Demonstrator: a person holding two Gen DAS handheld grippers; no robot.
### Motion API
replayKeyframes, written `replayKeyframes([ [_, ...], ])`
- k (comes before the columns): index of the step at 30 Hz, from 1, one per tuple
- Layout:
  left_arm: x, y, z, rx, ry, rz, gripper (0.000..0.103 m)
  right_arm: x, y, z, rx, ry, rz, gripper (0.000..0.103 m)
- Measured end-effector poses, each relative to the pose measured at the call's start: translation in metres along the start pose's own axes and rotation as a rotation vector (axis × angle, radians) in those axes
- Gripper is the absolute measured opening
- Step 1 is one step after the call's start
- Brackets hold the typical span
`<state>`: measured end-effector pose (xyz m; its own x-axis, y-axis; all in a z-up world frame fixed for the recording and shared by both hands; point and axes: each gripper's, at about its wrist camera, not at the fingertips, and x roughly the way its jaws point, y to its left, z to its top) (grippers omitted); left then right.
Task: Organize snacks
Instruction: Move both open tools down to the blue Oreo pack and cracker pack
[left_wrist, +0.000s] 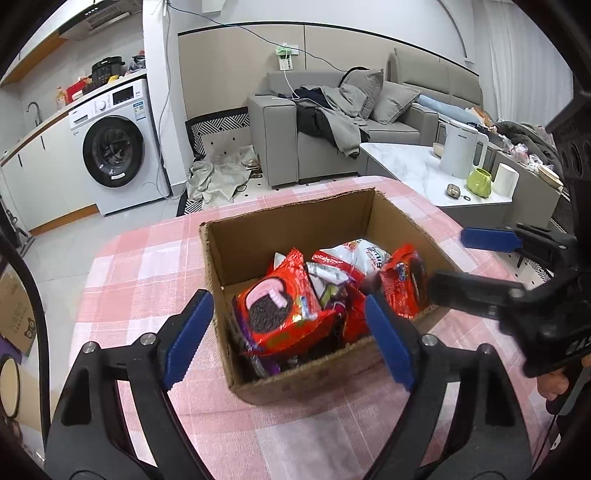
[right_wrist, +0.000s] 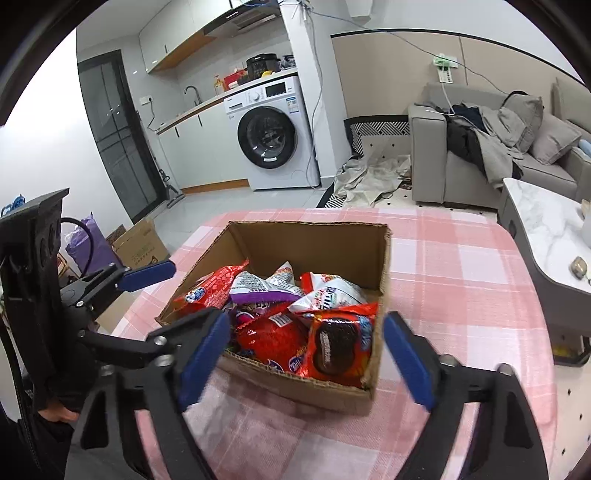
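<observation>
An open cardboard box sits on the pink checked tablecloth. It holds several snack packs: red Oreo packs, a white pack and a purple-and-white pack. My left gripper is open and empty, just above the box's near-left corner. My right gripper is open and empty above the box's near edge. Each gripper also shows in the other's view: the right gripper and the left gripper.
The tablecloth covers the table around the box. Beyond it stand a white marble side table with a kettle and green mug, a grey sofa, and a washing machine.
</observation>
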<state>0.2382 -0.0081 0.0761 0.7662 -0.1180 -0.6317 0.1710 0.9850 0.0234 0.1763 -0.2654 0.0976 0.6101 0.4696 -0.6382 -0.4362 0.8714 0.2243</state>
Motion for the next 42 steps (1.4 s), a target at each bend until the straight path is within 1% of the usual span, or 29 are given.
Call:
replayKeyframes([
  [2, -0.01, 0.002, -0.005, -0.005, -0.008, 0.009, 0.092, -0.007, -0.004, -0.004, 0.021, -0.012, -0.001, 0.102],
  [3, -0.014, 0.003, -0.007, -0.009, -0.014, 0.013, 0.096, -0.011, -0.005, -0.006, 0.028, -0.018, 0.0, 0.102],
  [4, -0.019, 0.003, -0.01, -0.013, -0.021, 0.017, 0.102, -0.014, -0.006, -0.009, 0.034, -0.022, 0.004, 0.102],
  [6, -0.029, 0.003, -0.017, -0.018, -0.034, 0.019, 0.102, -0.019, -0.008, -0.013, 0.04, -0.014, 0.013, 0.103],
  [13, -0.062, 0.0, -0.042, -0.025, -0.035, 0.013, 0.102, -0.04, -0.007, -0.038, 0.053, -0.005, 0.011, 0.103],
  [21, -0.094, -0.002, -0.086, -0.04, -0.019, 0.011, 0.102, -0.05, -0.002, -0.076, 0.058, 0.043, 0.003, 0.103],
  [30, -0.116, 0.003, -0.132, -0.064, 0.012, 0.019, 0.102, -0.063, 0.012, -0.116, 0.038, 0.083, -0.013, 0.103],
  [36, -0.123, 0.005, -0.147, -0.068, 0.028, 0.027, 0.102, -0.068, 0.019, -0.138, 0.032, 0.111, -0.011, 0.103],
  [42, -0.127, 0.006, -0.163, -0.1, 0.04, 0.016, 0.102, -0.066, 0.026, -0.162, 0.032, 0.15, 0.0, 0.103],
])
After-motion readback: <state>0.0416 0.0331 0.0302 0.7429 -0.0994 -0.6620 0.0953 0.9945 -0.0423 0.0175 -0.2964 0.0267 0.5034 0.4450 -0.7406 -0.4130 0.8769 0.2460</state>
